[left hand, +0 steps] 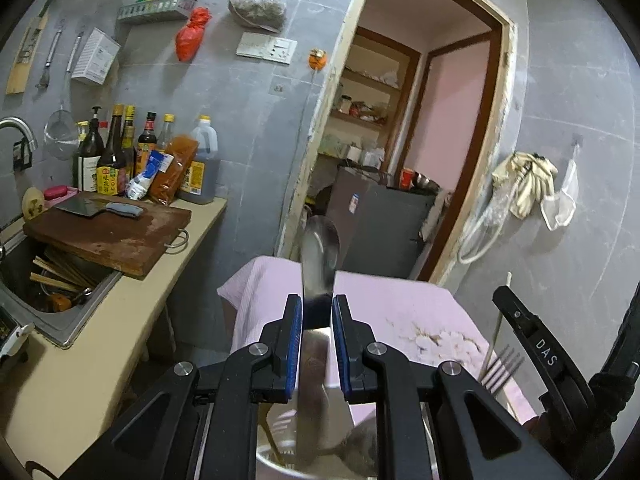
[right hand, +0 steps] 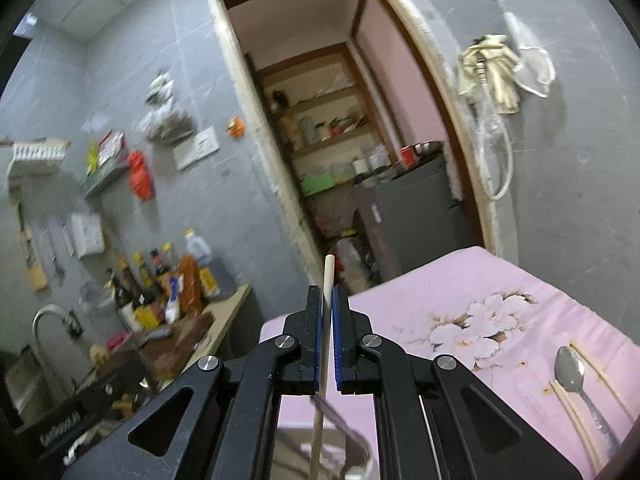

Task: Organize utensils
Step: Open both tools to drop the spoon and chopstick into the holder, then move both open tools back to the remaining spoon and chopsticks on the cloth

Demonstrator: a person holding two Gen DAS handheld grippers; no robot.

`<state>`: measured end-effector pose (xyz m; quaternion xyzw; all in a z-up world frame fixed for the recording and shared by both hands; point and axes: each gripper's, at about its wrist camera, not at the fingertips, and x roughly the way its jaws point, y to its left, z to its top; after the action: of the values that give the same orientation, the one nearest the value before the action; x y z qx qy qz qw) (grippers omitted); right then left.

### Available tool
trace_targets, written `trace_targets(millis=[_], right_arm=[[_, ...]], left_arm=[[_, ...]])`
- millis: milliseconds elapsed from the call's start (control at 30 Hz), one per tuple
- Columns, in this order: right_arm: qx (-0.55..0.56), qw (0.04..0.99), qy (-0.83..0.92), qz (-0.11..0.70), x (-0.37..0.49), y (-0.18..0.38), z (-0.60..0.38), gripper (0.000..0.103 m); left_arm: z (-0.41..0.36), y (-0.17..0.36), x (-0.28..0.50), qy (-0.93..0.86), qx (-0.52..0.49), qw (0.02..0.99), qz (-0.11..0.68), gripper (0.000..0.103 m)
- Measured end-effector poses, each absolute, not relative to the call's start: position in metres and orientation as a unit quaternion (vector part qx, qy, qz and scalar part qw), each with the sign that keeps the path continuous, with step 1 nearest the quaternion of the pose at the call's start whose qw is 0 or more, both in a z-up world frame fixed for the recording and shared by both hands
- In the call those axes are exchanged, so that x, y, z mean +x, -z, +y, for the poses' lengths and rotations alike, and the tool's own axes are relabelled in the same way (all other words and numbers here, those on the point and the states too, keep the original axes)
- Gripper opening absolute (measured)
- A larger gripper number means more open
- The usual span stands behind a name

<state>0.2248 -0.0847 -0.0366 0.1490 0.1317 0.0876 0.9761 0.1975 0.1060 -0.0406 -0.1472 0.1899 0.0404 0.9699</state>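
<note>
My left gripper (left hand: pixel 317 310) is shut on the neck of a metal spoon (left hand: pixel 320 246), whose bowl stands upright above the pads. Under it sits a shiny metal holder (left hand: pixel 288 462) on the pink flowered cloth (left hand: pixel 400 304). My right gripper (right hand: pixel 327 300) is shut on a pale chopstick (right hand: pixel 328 274) that runs down into the metal holder (right hand: pixel 352 456). The left wrist view shows one finger (left hand: pixel 520 316) of the right gripper, the same chopstick (left hand: pixel 500 312) and the tines of a fork (left hand: pixel 505 365) beside it. A second spoon (right hand: pixel 572 368) and loose chopsticks (right hand: pixel 576 416) lie on the cloth (right hand: pixel 460 280) at the right.
A counter (left hand: pixel 132 312) at the left carries a cutting board (left hand: pixel 108 236) with a cleaver (left hand: pixel 100 208), sauce bottles (left hand: pixel 132 156) and a sink (left hand: pixel 52 280) holding chopsticks. Straight ahead is a doorway (left hand: pixel 404 140) with a grey fridge (left hand: pixel 376 220). Cloths (left hand: pixel 524 184) hang on the right wall.
</note>
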Motion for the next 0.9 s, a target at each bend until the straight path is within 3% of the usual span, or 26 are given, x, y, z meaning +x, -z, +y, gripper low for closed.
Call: trace_targets(millis=[167, 267, 367, 467, 533, 900], right_arm=[[0.132, 0.973, -0.113, 0.156, 0.216, 0.033, -0.092, 0.010], [0.129, 0.972, -0.116, 0.156, 0.210, 0.025, -0.103, 0.028], [0.126, 0.973, -0.121, 0.154, 0.207, 0.016, -0.114, 0.030], [0.119, 0.972, -0.125, 0.158, 0.206, 0.008, -0.124, 0.033], [0.113, 0.973, -0.123, 0.157, 0.203, 0.002, -0.132, 0.048], [0.088, 0.977, -0.104, 0.161, 0.195, -0.013, -0.197, 0.084]], left_arm=[[0.106, 0.035, 0.193, -0.021, -0.146, 0.966, 0.213, 0.016], [0.105, 0.030, 0.188, -0.020, -0.152, 0.963, 0.220, 0.027], [0.102, 0.024, 0.185, -0.022, -0.156, 0.963, 0.220, 0.038], [0.095, 0.019, 0.183, -0.028, -0.154, 0.963, 0.221, 0.039], [0.090, 0.015, 0.182, -0.029, -0.154, 0.962, 0.222, 0.042], [0.032, -0.002, 0.174, -0.029, -0.131, 0.970, 0.204, 0.086]])
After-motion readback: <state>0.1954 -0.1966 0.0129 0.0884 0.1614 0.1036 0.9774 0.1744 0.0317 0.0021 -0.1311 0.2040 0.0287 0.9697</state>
